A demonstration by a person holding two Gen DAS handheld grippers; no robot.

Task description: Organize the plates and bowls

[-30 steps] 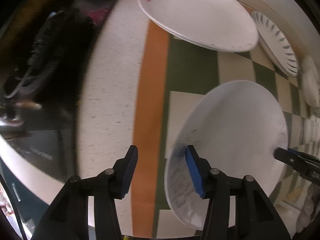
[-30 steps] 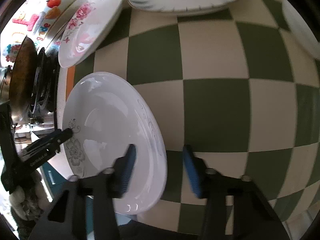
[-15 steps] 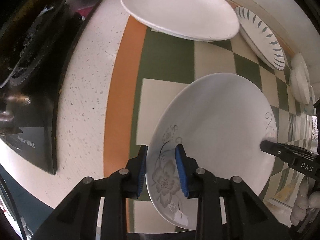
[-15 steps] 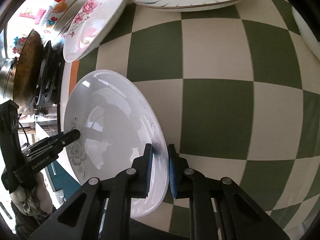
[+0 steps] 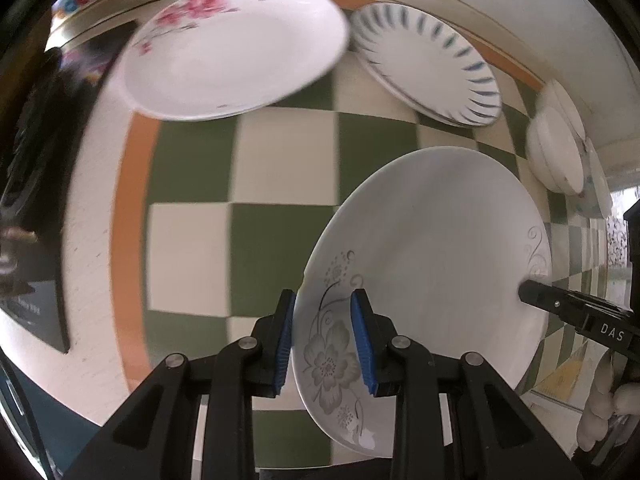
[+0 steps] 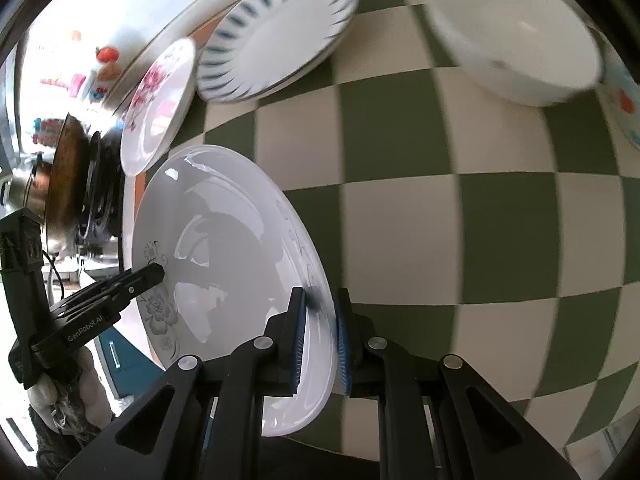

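both sets of fingers clamp opposite rims of the grey-flowered plate (image 5: pixel 432 264), left gripper (image 5: pixel 323 338) and right gripper (image 6: pixel 320 334), tilted above the checked bench (image 6: pixel 460 168). carrying step; next, probably lower it level onto a plate stack.

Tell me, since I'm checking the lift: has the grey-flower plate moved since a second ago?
Yes. The grey-flower plate, clamped by the left gripper and the right gripper, has shifted right, away from the orange stripe and toward the white bowl.

Home kitchen, stove (image 6: pixel 100 184), checkered cloth (image 5: pixel 280 168), plates (image 5: pixel 232 44)
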